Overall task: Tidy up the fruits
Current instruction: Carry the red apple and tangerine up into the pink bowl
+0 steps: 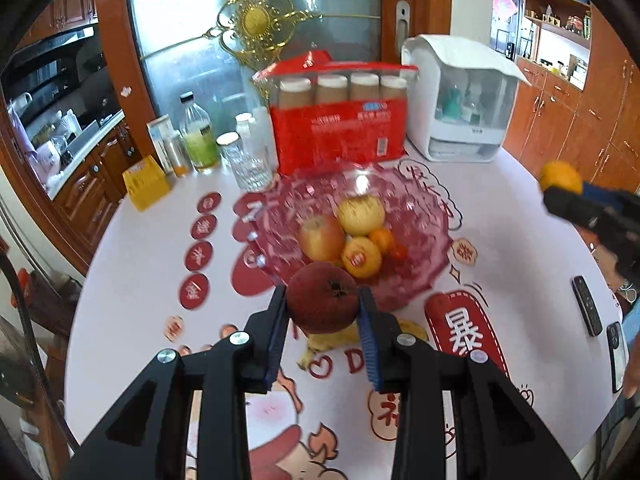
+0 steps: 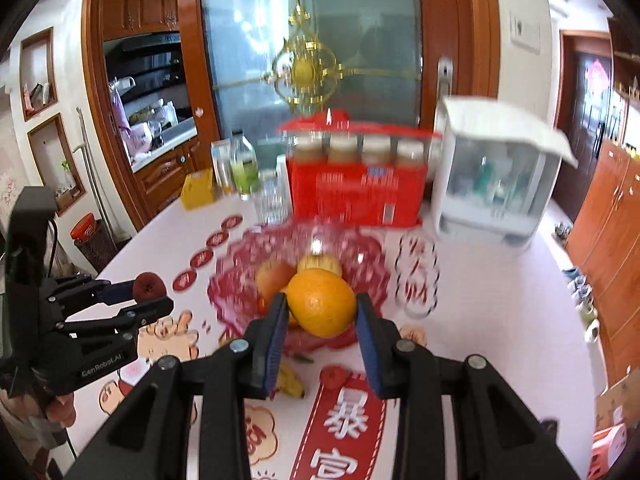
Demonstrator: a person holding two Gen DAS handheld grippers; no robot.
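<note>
Black left gripper [image 1: 324, 308], black right gripper [image 2: 322, 316], blue ribbed jaw pads, silver screws, white lettering

Glossy cut-glass bowl [image 1: 420, 216] (pink-tinted), matt plastic gripper pads [image 1: 370, 340], polished wooden cabinets [image 1: 580, 112]

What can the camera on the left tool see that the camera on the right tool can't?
Only the left wrist view shows the two dark phones lying at the table's right edge, and the small orange tangerine in the bowl.

Only the right wrist view shows the orange bucket on the floor and the hand under the left tool.

Both show the pink glass fruit bowl, the red box of jars, the dark red apple in the left tool, and the round orange in the right tool.
</note>
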